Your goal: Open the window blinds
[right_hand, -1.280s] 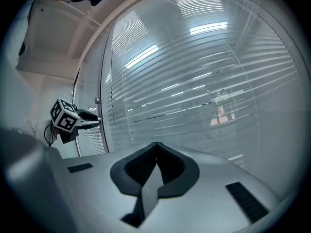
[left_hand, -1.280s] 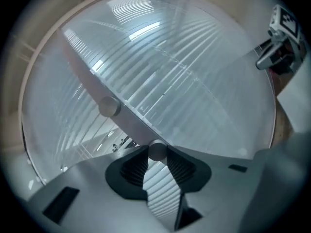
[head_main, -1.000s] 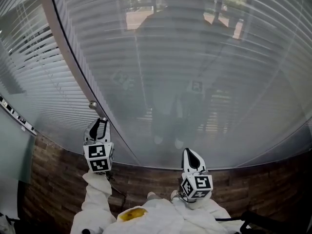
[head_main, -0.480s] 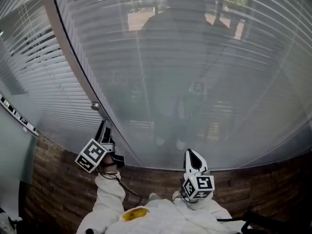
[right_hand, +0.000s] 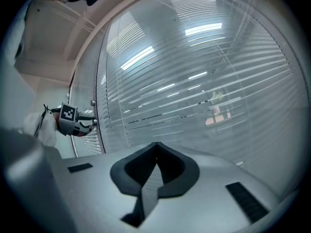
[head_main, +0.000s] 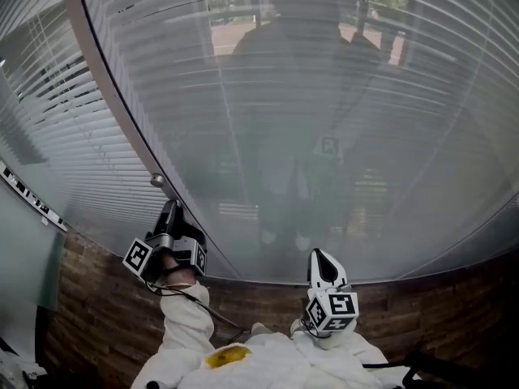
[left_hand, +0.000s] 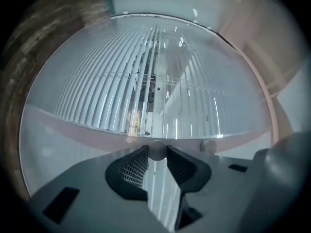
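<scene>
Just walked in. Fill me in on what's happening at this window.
A person is working the blinds with a hand-held gripper in each hand. The left gripper is clamped on a small round knob on the window frame, probably the one that tilts the slats. The right gripper is held out in front of the blinds, shut and empty. The slats are mostly closed, with only thin gaps showing.

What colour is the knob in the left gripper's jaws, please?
The knob is silver-grey; left gripper view.
</scene>
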### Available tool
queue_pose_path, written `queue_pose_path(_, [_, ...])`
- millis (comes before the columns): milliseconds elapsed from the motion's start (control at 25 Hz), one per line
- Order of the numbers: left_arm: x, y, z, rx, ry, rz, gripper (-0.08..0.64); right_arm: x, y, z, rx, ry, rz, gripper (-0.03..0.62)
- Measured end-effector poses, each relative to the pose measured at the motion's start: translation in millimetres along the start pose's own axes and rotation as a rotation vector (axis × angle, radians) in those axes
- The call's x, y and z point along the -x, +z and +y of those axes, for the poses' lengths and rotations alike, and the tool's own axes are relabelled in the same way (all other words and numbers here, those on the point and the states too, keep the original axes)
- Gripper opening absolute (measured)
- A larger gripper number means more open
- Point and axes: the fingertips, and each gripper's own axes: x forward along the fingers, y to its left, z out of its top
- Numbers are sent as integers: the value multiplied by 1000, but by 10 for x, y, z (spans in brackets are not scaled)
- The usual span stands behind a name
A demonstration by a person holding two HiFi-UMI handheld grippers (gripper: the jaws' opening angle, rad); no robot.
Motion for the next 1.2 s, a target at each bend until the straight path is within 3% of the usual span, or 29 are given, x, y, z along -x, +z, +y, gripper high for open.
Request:
queue_pose_path(160, [-2, 11, 9, 140, -18, -13, 123, 10, 8, -8, -5, 0, 0, 11])
queue_pose_path(200, [-1, 3, 8, 127, -25, 0, 123, 16, 1, -11, -6, 1, 1, 11])
queue_pose_path(240, [3, -18, 2, 59, -35, 27, 123, 26, -9, -14, -6, 3, 2, 11])
queue_pose_path(280, [12, -49, -11, -75, -45, 63, 123, 36, -20, -16, -5, 6, 4, 11])
queue_pose_path(320, [25, -79, -32, -269, -47, 102, 126, 38, -26, -11, -4, 10, 5, 11])
queue_pose_path(360, [45, -89, -61, -512, -32, 130, 129, 27, -26, 2, -3, 14, 7, 11])
queue_pose_path(440, [113, -35, -157, -1116, 56, 134, 169, -16, -19, 43, -2, 22, 10, 11])
queue_pose_path(600, [242, -77, -249, -2489, 287, 92, 209, -76, -34, 114, -4, 40, 18, 11])
queue_pose_path(640, [238, -135, -216, -2756, 298, 108, 209, -87, -38, 137, -4, 46, 19, 11])
queue_pose_path(680, [225, -189, -157, -2930, 278, 147, 209, -96, -43, 162, -4, 51, 20, 11])
queue_pose_path(720, [211, -222, -91, -3013, 246, 198, 209, -101, -48, 187, -3, 56, 20, 11])
queue_pose_path(760, [199, -232, -42, -3043, 221, 240, 209, -105, -51, 206, -1, 61, 20, 11])
queue_pose_path(1000, [74, -246, -4, -3131, 177, 318, 209, -140, -53, 247, -3, 64, 15, 11])
queue_pose_path(1120, [19, -211, 46, -3156, 199, 306, 183, -143, -50, 273, 1, 63, 10, 11])
queue_pose_path(1200, [-1, -168, 47, -3160, 224, 266, 128, -136, -38, 259, 4, 57, 6, 11])
